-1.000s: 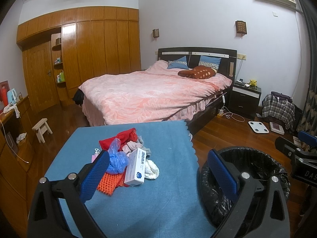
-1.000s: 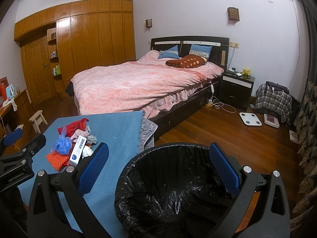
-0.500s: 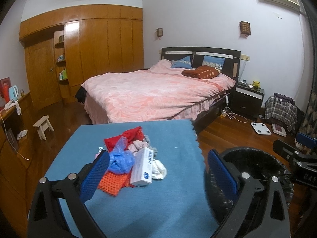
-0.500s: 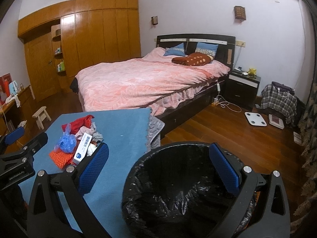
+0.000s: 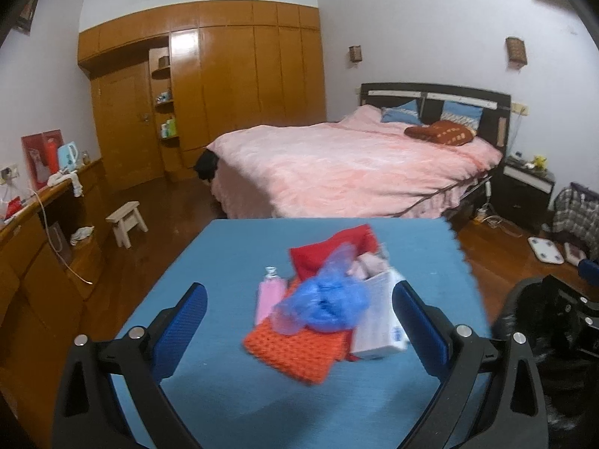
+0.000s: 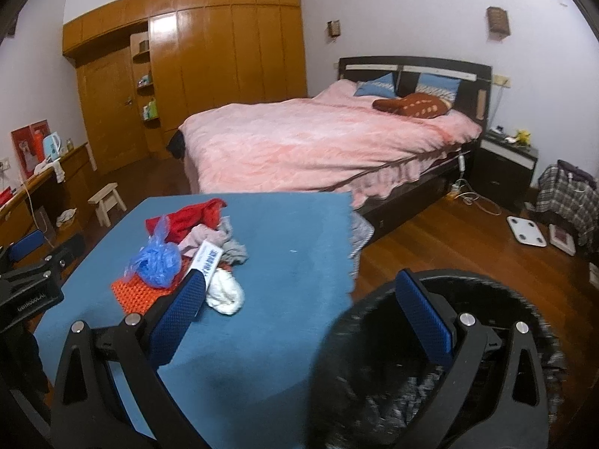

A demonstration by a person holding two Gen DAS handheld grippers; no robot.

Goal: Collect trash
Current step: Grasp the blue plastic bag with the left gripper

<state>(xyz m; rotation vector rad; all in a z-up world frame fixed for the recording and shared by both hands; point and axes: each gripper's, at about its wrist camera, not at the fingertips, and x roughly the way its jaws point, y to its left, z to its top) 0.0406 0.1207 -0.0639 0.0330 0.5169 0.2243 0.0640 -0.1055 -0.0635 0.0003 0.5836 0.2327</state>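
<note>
A heap of trash lies on the blue-covered table (image 5: 224, 254): a crumpled blue plastic bag (image 5: 325, 299), an orange knitted piece (image 5: 295, 348), a white box (image 5: 382, 318), a pink bottle (image 5: 268, 293) and red cloth (image 5: 333, 250). My left gripper (image 5: 299, 321) is open, low over the table, its fingers either side of the heap's near end. In the right wrist view the blue plastic bag (image 6: 157, 262), white box (image 6: 207, 260) and a white wad (image 6: 224, 292) lie left of centre. My right gripper (image 6: 299, 307) is open over the table's right edge and the black-lined bin (image 6: 486, 295).
The black-lined bin (image 5: 524, 299) stands at the table's right side on the wood floor. A pink bed (image 5: 348, 164) lies beyond the table. A small wooden stool (image 5: 126, 222) and a long sideboard (image 5: 33, 209) are on the left. A scale (image 6: 527, 230) lies on the floor at right.
Both grippers have swung left toward the heap. The heap now sits between my left fingers, and the bin has slid to the right in both views.
</note>
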